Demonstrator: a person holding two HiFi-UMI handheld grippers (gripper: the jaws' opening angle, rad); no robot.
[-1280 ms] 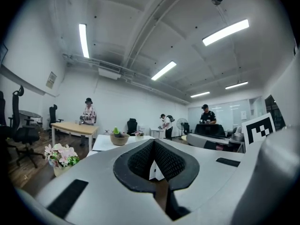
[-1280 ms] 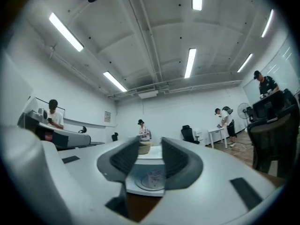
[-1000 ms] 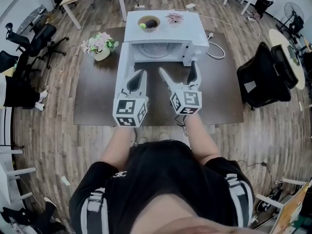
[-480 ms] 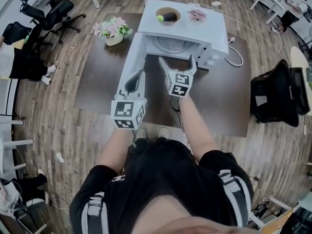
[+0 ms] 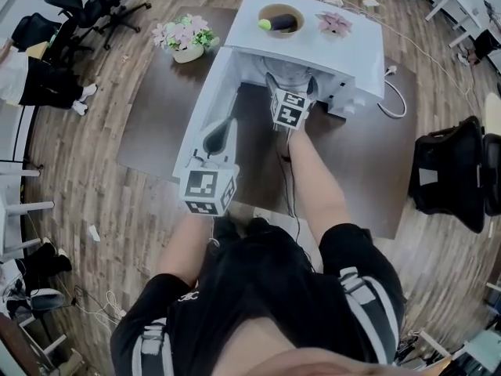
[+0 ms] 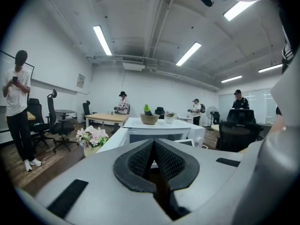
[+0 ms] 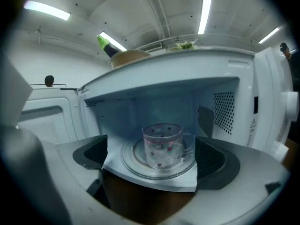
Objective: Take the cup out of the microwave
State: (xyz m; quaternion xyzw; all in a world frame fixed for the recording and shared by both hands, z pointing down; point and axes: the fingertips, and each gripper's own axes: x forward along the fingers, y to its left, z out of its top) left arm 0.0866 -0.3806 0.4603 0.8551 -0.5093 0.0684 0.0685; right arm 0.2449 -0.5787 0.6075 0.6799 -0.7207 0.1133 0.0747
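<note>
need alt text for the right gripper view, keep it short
A clear glass cup with red dots stands on the round glass turntable inside the open white microwave, not yet gripped. The right claw is open at the cavity mouth, its jaws wide apart and framing the cup without touching it.

Cup (image 7: pixel 162 145) hidden from head view

The microwave (image 5: pixel 309 47) gapes open at the front, its door (image 5: pixel 205 120) swung wide to the left. Inside, the cup (image 7: pixel 162 144) sits mid-turntable (image 7: pixel 130 156), with room on both sides.
</note>
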